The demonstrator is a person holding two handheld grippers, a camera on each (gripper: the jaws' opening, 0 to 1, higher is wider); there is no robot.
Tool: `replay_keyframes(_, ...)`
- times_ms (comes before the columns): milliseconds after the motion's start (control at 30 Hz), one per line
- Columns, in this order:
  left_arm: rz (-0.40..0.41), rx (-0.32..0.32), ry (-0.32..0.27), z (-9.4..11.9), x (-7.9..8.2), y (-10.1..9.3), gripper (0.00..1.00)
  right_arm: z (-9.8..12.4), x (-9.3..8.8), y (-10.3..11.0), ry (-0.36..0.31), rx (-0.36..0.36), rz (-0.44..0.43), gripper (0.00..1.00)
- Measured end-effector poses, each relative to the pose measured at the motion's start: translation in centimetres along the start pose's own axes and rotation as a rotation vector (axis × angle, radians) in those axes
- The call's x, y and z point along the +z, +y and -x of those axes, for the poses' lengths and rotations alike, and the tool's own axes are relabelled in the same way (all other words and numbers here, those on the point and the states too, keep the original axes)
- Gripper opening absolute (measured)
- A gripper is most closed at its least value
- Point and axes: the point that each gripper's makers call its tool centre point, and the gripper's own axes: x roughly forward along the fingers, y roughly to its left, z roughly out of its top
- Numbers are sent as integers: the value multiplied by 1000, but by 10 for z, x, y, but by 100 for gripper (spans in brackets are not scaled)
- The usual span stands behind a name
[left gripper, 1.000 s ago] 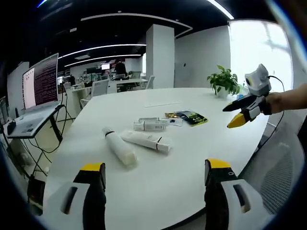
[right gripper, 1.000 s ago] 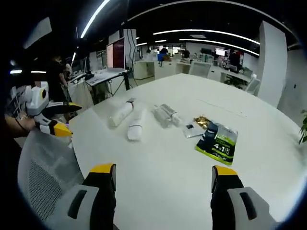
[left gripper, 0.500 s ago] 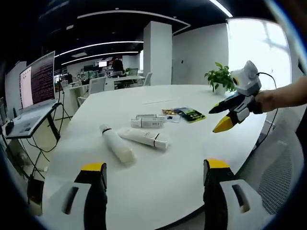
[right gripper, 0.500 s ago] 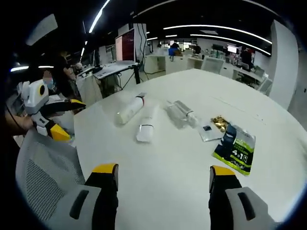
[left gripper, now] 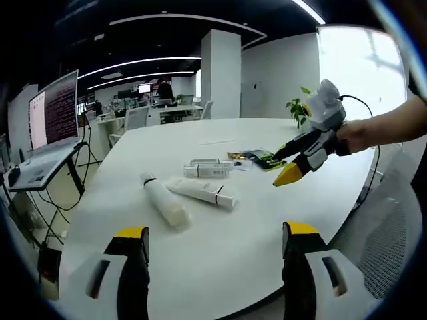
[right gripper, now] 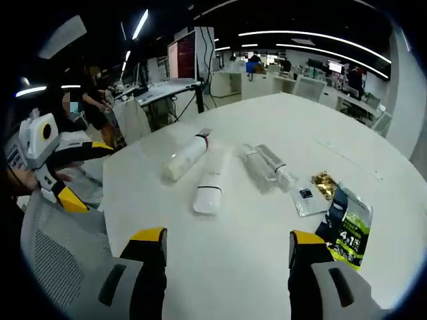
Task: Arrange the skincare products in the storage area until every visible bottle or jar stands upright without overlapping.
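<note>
Several skincare products lie on their sides on the white round table (left gripper: 220,233). In the left gripper view, a white bottle (left gripper: 163,200) and a white tube (left gripper: 202,193) lie nearest, and two small clear tubes (left gripper: 210,168) lie behind them. My left gripper (left gripper: 212,248) is open and empty over the table's near edge. My right gripper (left gripper: 274,170) comes in from the right, open, above the table near the sachets. In the right gripper view, the bottle (right gripper: 187,155), the tube (right gripper: 210,184) and the clear tubes (right gripper: 265,165) lie ahead of my open right gripper (right gripper: 227,241). The left gripper (right gripper: 90,175) hangs open at the left.
A green-black packet (right gripper: 347,223) and small sachets (right gripper: 308,193) lie beyond the tubes. A laptop on a stand (left gripper: 53,113) is left of the table and a potted plant (left gripper: 303,110) sits at its far edge. A mesh chair (right gripper: 60,260) stands at the near rim.
My right gripper has moved in over the table toward the sachets and tubes, and its view has closed in on the products. The products have not moved.
</note>
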Motion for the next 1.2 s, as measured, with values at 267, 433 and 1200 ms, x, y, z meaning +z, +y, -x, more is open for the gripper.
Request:
replay_keyframes(267, 0, 0, 4, 0, -1, 0, 75, -24, 7, 12, 21, 39, 6, 77)
replay_keyframes(433, 4, -2, 4, 0, -1, 0, 74, -40, 12, 16, 28, 55, 2, 74)
replay_keyframes(1200, 14, 9, 20, 1, -5, 3, 72, -121, 37, 23, 72, 25, 36, 67)
